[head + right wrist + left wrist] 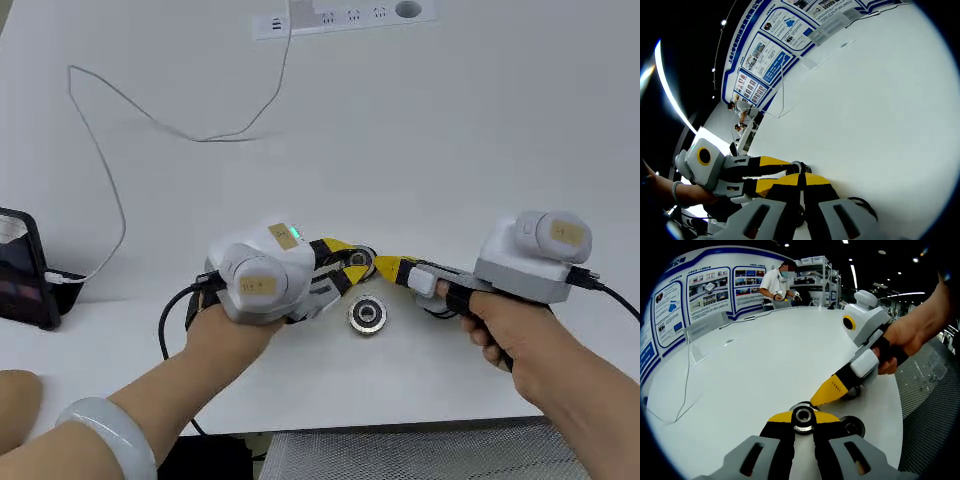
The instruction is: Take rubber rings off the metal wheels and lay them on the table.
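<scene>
Job looks early to midway, judged from how things lie. L tongs point(342, 263) are clenched on a metal wheel point(803, 416), held just above the bench point(450, 130) near the middle of its front edge. In the left gripper view both yellow tips sit either side of the hub.

R tongs point(380, 266) come in from the opposite side w/ tips pressed together, touching that wheel's rim. Looks like they're working at its rubber ring, but can't tell if the ring is actually nipped or just nudged.

2nd wheel point(368, 314) lies flat on the bench, just nearer the front edge than the held one and apart from both tongs. Too small to say whether its ring is on or off.

A dark loop point(854, 392) lies on the bench under the R tongs' body, near the front edge. Prob. a ring already pulled and laid down, though it's partly hidden so not certain.

So at best 1 ring is done. Held wheel's ring isn't off yet, and the 2nd wheel may need doing too.

Off to the side are a phone point(22, 268) at the bench's L edge w/ a cable point(100, 150), and a power strip point(345, 16) along the far edge.
</scene>
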{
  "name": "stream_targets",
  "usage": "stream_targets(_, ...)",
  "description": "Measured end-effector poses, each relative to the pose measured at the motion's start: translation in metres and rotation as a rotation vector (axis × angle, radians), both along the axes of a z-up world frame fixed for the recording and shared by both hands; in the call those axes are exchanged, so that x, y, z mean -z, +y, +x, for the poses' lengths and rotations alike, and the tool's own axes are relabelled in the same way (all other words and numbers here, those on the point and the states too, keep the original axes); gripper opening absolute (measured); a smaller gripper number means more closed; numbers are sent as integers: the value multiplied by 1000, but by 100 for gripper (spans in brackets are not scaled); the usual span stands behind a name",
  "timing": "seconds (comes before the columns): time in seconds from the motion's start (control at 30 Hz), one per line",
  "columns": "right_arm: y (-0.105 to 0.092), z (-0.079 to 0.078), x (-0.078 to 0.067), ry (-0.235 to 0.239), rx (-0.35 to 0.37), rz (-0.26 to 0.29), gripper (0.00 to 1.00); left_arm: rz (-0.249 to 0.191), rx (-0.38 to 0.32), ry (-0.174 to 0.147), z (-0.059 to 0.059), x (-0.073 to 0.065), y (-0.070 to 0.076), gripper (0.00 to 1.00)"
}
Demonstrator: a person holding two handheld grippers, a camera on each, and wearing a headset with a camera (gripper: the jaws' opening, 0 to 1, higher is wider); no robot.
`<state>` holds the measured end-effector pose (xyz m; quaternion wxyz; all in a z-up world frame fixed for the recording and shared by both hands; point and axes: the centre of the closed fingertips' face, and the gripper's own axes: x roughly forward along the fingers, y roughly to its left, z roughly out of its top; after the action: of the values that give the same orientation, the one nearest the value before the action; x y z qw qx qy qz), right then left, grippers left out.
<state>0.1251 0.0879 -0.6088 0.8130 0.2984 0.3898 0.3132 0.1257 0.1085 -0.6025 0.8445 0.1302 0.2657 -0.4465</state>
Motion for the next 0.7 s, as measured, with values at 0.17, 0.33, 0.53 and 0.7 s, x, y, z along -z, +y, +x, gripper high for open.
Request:
stream_targets(0.17,-1,-1,-1,-6,-2,-7,2,0,0,0,0,0,0,14)
stream_targets(0.33,-1,0,0,-11,-1,-16,2,-2,-2,1,0,0,0,14)
stream_targets(0.53,-1,1,0,-13,-12,-25,3,-3,-1,1,0,0,0,14)
stream_targets(0.7,0,-2,-4,-26,-28,-31,5,-3,0,1,0,1,0,14)
